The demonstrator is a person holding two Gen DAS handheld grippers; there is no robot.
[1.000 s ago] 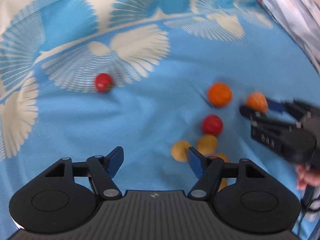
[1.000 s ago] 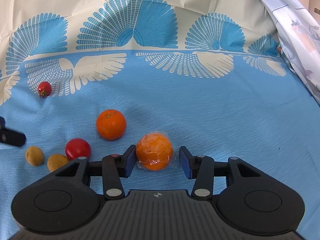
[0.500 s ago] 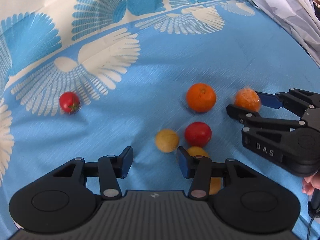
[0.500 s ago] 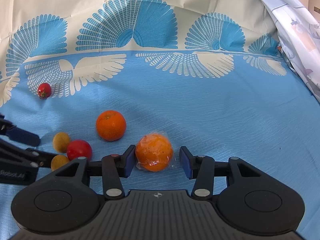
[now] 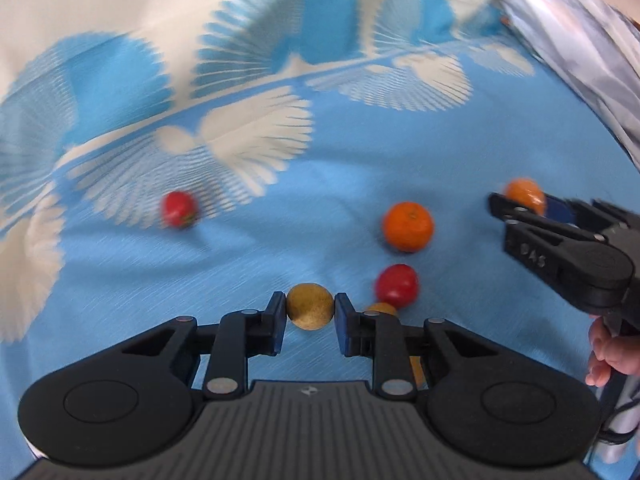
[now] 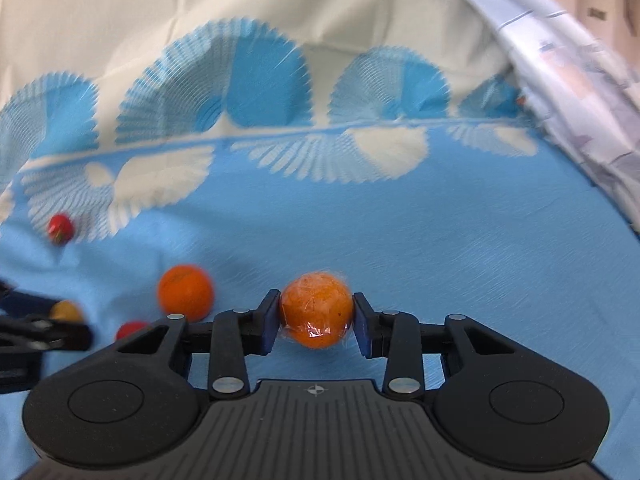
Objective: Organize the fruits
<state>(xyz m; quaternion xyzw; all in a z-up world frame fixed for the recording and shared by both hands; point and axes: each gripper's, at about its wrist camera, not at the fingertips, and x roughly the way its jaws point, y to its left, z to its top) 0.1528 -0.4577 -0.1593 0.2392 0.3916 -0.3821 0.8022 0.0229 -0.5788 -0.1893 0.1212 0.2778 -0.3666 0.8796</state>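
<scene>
Both claws had just closed — left claw (image 5: 310, 312) clamped on the yellow fruit (image 5: 310, 306), right claw (image 6: 316, 320) on the wrapped orange (image 6: 316, 310) — the red tomato (image 5: 179, 208) lying at ten o'clock.

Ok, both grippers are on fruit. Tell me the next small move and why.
Probably lift both straight up a little. The left gripper has just closed on the yellow-brown fruit and the right gripper on the wrapped orange; each pair of pads presses its fruit. The red fruit and another yellow one sit close by the left grip, so rising first avoids knocking them.
</scene>
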